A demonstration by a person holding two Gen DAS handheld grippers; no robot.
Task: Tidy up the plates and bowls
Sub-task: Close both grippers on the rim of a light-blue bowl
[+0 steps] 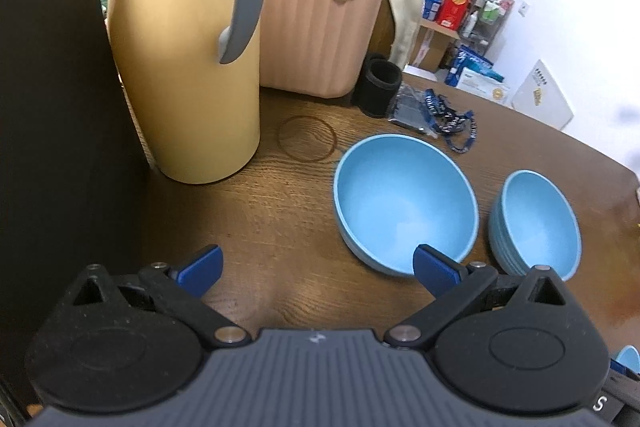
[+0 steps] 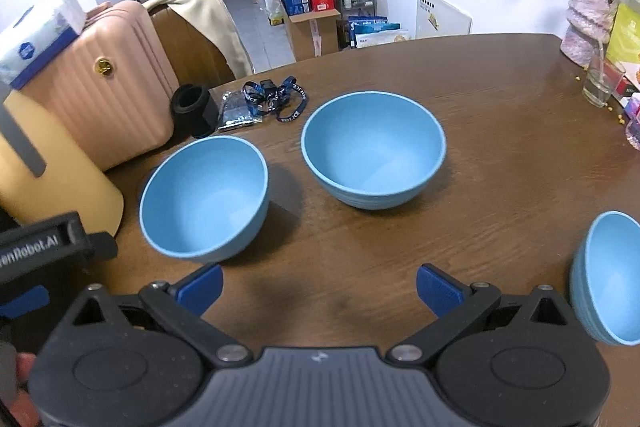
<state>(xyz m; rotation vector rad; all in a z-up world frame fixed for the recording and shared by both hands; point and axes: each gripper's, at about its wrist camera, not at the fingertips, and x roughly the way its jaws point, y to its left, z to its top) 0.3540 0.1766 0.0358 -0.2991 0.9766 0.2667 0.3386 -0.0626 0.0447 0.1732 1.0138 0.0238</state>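
Three blue bowls sit on a wooden worktop [image 2: 500, 147] as two hand-held claws hover over its near edge, both spread wide and holding nothing. Nearest the right claw [image 2: 319, 287] is the left bowl [image 2: 204, 201], tipped slightly toward the camera, with the right bowl [image 2: 608, 275] half cut off at the frame's edge and also tilted. Between and beyond them stands the middle bowl [image 2: 374, 147], upright and well apart from the other two.

From the left claw [image 1: 318, 267], the same left bowl [image 1: 406, 203] lies just ahead of the right-hand pad, the middle bowl [image 1: 536, 223] close beside it. No plates are visible in either view.

Judging by their matte finish and thin walls, the bowls look light and stiff, probably plastic or similar, unlikely to shatter but apt to slide or rock on the smooth wood. A pinch across the rim, one pad inside and one outside, seems the surest hold; the rounded sides offer little purchase.

Farther back stand a tall yellow flask [image 1: 184, 67] with a grey handle, a pink suitcase [image 2: 100, 87], a black cup [image 2: 192, 107] and a tangled blue lanyard [image 2: 280, 99]. A vase of dried flowers [image 2: 588, 15] and a drinking glass [image 2: 600, 83] occupy the far right corner.
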